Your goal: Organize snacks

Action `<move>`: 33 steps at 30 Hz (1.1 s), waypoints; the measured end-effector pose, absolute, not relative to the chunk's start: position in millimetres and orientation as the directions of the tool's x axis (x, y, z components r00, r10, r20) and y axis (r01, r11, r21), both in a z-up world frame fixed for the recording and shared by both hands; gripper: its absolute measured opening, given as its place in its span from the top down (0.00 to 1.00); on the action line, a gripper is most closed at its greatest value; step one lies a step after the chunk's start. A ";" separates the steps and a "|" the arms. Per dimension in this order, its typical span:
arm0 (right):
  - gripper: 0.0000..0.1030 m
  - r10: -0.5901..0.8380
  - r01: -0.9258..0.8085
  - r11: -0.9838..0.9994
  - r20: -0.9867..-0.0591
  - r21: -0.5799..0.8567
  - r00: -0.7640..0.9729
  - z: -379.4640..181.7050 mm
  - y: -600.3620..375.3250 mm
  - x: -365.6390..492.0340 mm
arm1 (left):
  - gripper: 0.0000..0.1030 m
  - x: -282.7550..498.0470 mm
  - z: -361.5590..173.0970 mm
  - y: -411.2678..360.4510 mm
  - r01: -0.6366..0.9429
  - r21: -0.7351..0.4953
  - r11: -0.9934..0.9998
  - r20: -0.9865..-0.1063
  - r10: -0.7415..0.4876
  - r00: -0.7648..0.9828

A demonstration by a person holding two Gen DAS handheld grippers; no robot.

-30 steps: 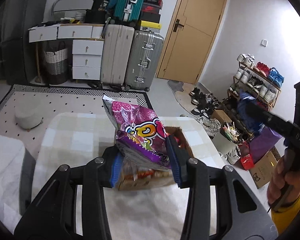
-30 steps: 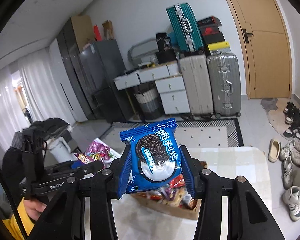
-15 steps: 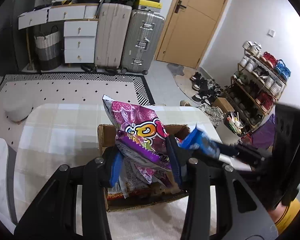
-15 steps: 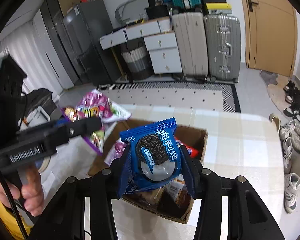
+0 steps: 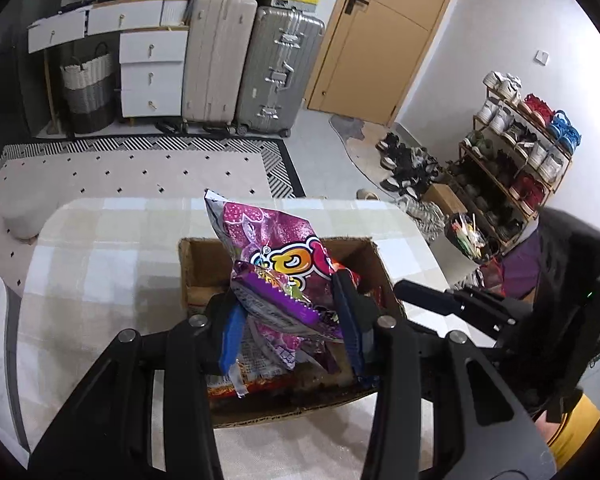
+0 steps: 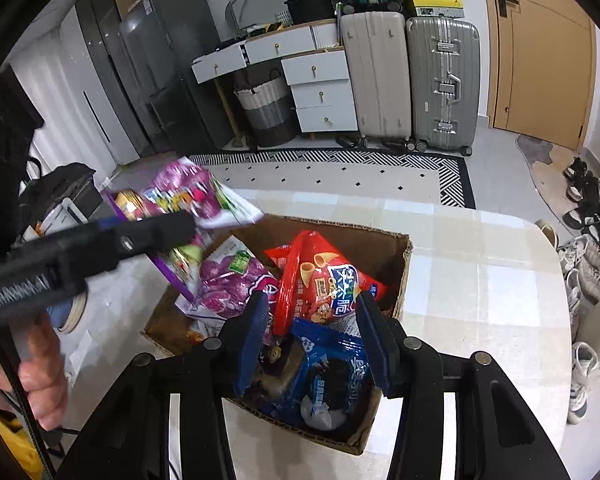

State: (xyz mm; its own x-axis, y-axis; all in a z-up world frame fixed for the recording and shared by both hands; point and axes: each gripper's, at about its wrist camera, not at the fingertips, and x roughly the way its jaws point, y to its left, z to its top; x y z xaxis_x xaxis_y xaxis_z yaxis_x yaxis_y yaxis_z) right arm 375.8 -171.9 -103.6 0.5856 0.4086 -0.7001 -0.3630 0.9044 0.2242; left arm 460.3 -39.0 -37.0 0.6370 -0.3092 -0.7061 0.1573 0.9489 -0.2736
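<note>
Far left, the left gripper [image 5: 287,292] is clamped on a purple bag [image 5: 268,240]. Both blue pads squeeze its crumpled lower half, and the top sticks up above the box [image 5: 198,264]. The bag hangs over the box's left half, not lying in it. From the right camera you can see a hand [image 6: 28,376] around that gripper's handle, just left of the box.

The box is open brown cardboard on a pale checked table [image 5: 100,264], and it's stuffed with snacks. Another purple packet [image 6: 228,284] lies flat in its left part. A red bag [image 6: 320,276] leans up around the middle, against the far wall.

The right gripper [image 6: 312,298] is dipped into the near right corner of the box, jaws a bit apart. A blue cookie pack [image 6: 332,364] sits tilted between them, low among the other snacks. Its right edge is against the right pad. There's a dark gap on the left pad's side, so honestly I can't tell whether it's actually pinched or just lying there.
</note>
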 end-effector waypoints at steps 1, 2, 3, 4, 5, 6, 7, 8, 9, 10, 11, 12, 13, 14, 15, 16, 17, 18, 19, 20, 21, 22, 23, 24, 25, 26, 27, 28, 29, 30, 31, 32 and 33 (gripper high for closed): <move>0.55 0.414 -0.362 0.903 -0.699 0.232 0.583 -102.4 -172.5 375.6 | 0.63 462.8 -40.8 -40.4 0.155 -0.272 0.950 -0.713 -0.307 0.630; 0.54 0.412 -0.358 0.904 -0.697 0.233 0.587 -101.0 -173.0 374.7 | 0.63 461.9 -44.6 -42.5 0.155 -0.271 0.950 -0.720 -0.307 0.623; 0.54 0.411 -0.357 0.905 -0.696 0.232 0.589 -99.2 -171.7 373.3 | 0.63 464.3 -47.5 -43.8 0.157 -0.272 0.949 -0.724 -0.310 0.616; 0.54 0.414 -0.360 0.903 -0.695 0.233 0.588 -98.0 -171.2 373.3 | 0.63 468.7 -50.1 -46.8 0.159 -0.269 0.950 -0.731 -0.309 0.609; 0.54 0.412 -0.361 0.904 -0.695 0.229 0.589 -97.1 -171.2 372.7 | 0.63 466.1 -52.3 -46.5 0.159 -0.264 0.951 -0.732 -0.305 0.609; 0.54 0.410 -0.360 0.905 -0.694 0.227 0.592 -96.0 -171.1 371.2 | 0.63 466.2 -53.3 -47.5 0.155 -0.255 0.954 -0.732 -0.296 0.613; 0.54 0.411 -0.361 0.904 -0.693 0.228 0.592 -95.1 -171.3 370.4 | 0.63 465.7 -53.5 -47.6 0.154 -0.252 0.955 -0.732 -0.292 0.615; 0.54 0.412 -0.361 0.904 -0.692 0.230 0.592 -94.1 -171.6 369.4 | 0.63 463.0 -53.6 -46.7 0.159 -0.255 0.954 -0.729 -0.298 0.616; 0.54 0.411 -0.359 0.905 -0.691 0.230 0.595 -93.6 -172.5 367.0 | 0.63 460.9 -53.3 -46.8 0.163 -0.256 0.953 -0.727 -0.301 0.618; 0.54 0.412 -0.358 0.905 -0.689 0.231 0.596 -92.8 -173.0 366.6 | 0.63 462.2 -52.3 -48.5 0.159 -0.246 0.956 -0.728 -0.291 0.621; 0.54 0.414 -0.357 0.904 -0.689 0.234 0.595 -92.5 -172.7 365.8 | 0.63 452.6 -51.6 -45.3 0.159 -0.240 0.958 -0.728 -0.286 0.623; 0.54 0.416 -0.357 0.903 -0.689 0.237 0.594 -91.4 -172.6 365.0 | 0.63 447.8 -50.4 -46.3 0.166 -0.238 0.957 -0.726 -0.289 0.624; 0.54 0.415 -0.357 0.904 -0.689 0.237 0.594 -90.0 -172.8 364.0 | 0.63 446.4 -48.5 -47.4 0.171 -0.239 0.956 -0.722 -0.292 0.627; 0.54 0.413 -0.356 0.905 -0.688 0.235 0.597 -87.8 -173.0 362.5 | 0.63 433.4 -45.7 -40.2 0.169 -0.237 0.957 -0.718 -0.289 0.633; 0.54 0.413 -0.355 0.905 -0.686 0.235 0.599 -86.0 -172.1 361.0 | 0.63 427.2 -42.0 -37.9 0.168 -0.234 0.958 -0.716 -0.286 0.637; 0.54 0.414 -0.354 0.905 -0.684 0.237 0.600 -83.9 -172.5 359.0 | 0.63 422.8 -38.4 -36.5 0.167 -0.233 0.958 -0.714 -0.285 0.639; 0.54 0.415 -0.353 0.905 -0.682 0.238 0.602 -81.1 -172.6 355.9 | 0.62 412.4 -35.0 -32.4 0.165 -0.231 0.959 -0.711 -0.282 0.644; 0.54 0.414 -0.351 0.905 -0.680 0.239 0.605 -77.2 -173.3 352.8 | 0.61 408.2 -32.4 -31.9 0.162 -0.226 0.961 -0.710 -0.276 0.648; 0.54 0.414 -0.350 0.906 -0.674 0.239 0.611 -73.4 -174.0 349.3 | 0.61 400.9 -28.4 -30.8 0.160 -0.219 0.963 -0.706 -0.270 0.655; 0.54 0.416 -0.351 0.905 -0.668 0.239 0.617 -69.6 -174.4 345.5 | 0.61 392.9 -23.6 -24.8 0.159 -0.215 0.964 -0.703 -0.266 0.660; 0.54 0.419 -0.354 0.904 -0.662 0.240 0.622 -65.0 -174.4 340.5 | 0.59 384.1 -18.8 -21.5 0.158 -0.209 0.965 -0.699 -0.261 0.666; 0.54 0.421 -0.357 0.903 -0.657 0.239 0.625 -61.1 -174.6 336.6 | 0.58 376.7 -14.6 -21.2 0.156 -0.204 0.966 -0.693 -0.256 0.674; 0.54 0.424 -0.361 0.902 -0.653 0.238 0.628 -57.1 -174.6 332.7 | 0.57 368.0 -9.7 -20.0 0.153 -0.200 0.968 -0.690 -0.251 0.679; 0.54 0.424 -0.366 0.901 -0.646 0.232 0.635 -51.6 -173.9 327.2 | 0.54 361.0 -5.5 -19.7 0.152 -0.196 0.969 -0.687 -0.246 0.684; 0.54 0.424 -0.370 0.901 -0.641 0.227 0.640 -48.0 -175.0 322.5 | 0.53 354.0 -0.2 -17.4 0.154 -0.195 0.969 -0.682 -0.247 0.689; 0.54 0.426 -0.375 0.900 -0.634 0.223 0.645 -42.9 -174.7 317.2 | 0.53 345.6 4.8 -16.6 0.157 -0.193 0.969 -0.677 -0.247 0.693; 0.54 0.430 -0.383 0.898 -0.624 0.218 0.653 -36.1 -173.8 309.9 | 0.53 334.8 10.6 -17.1 0.157 -0.187 0.970 -0.672 -0.243 0.699; 0.54 0.432 -0.388 0.896 -0.615 0.215 0.659 -31.0 -173.3 304.2 | 0.53 328.6 14.9 -17.4 0.157 -0.184 0.970 -0.669 -0.240 0.703; 0.54 0.437 -0.395 0.894 -0.605 0.210 0.666 -23.9 -173.2 298.5 | 0.53 320.1 22.4 -16.6 0.158 -0.180 0.971 -0.662 -0.239 0.710; 0.54 0.440 -0.405 0.892 -0.592 0.201 0.676 -14.5 -170.7 290.6 | 0.52 312.8 29.1 -16.6 0.160 -0.176 0.971 -0.656 -0.237 0.716; 0.54 0.442 -0.411 0.891 -0.580 0.193 0.684 -7.4 -170.2 284.1 | 0.47 302.4 36.7 -17.3 0.161 -0.167 0.973 -0.647 -0.231 0.726; 0.54 0.443 -0.416 0.890 -0.567 0.186 0.694 0.3 -169.9 277.2 | 0.45 293.7 43.3 -18.9 0.162 -0.161 0.974 -0.638 -0.228 0.735; 0.54 0.447 -0.423 0.888 -0.551 0.180 0.705 9.7 -169.6 268.6 | 0.41 283.0 50.9 -19.6 0.163 -0.152 0.975 -0.626 -0.222 0.747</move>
State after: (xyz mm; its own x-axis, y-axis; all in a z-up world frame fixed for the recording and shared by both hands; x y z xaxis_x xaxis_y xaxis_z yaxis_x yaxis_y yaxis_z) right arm 268.6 -169.6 9.7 0.7049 0.4467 -0.5510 -0.4225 0.8884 0.1797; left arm 283.0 -19.6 50.9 0.7475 -0.2225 -0.6259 0.1632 0.9749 -0.1515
